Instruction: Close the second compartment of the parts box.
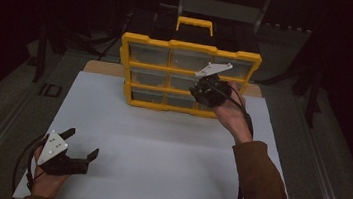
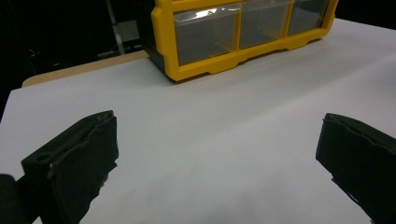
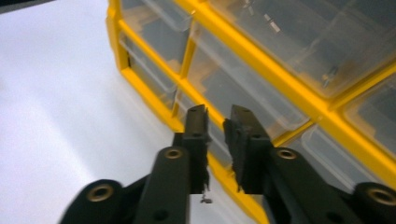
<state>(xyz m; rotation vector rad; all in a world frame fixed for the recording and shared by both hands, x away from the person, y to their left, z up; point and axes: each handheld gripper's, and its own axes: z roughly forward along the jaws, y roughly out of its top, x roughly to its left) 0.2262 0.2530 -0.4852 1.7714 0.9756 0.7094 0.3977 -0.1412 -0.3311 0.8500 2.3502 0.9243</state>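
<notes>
A yellow organizer [image 1: 190, 45] with three rows of clear drawers stands upright at the back of the white table top [image 1: 159, 143]. My right gripper [image 1: 201, 90] is held up against its front, at the right-hand column near the middle and bottom rows. In the right gripper view its jaws [image 3: 218, 112] stand a narrow gap apart with nothing between them, tips close to a clear drawer [image 3: 243, 93] and the yellow frame [image 3: 280, 88]. My left gripper [image 1: 82, 142] rests low at the near left, wide open and empty [image 2: 219, 126], facing the organizer [image 2: 196, 70].
A yellow carry handle [image 1: 194, 25] tops the organizer. A wooden board edge [image 1: 102, 67] shows behind the white sheet at the back left. Dark frames and stands surround the table. Small parts lie in some drawers [image 3: 331, 72].
</notes>
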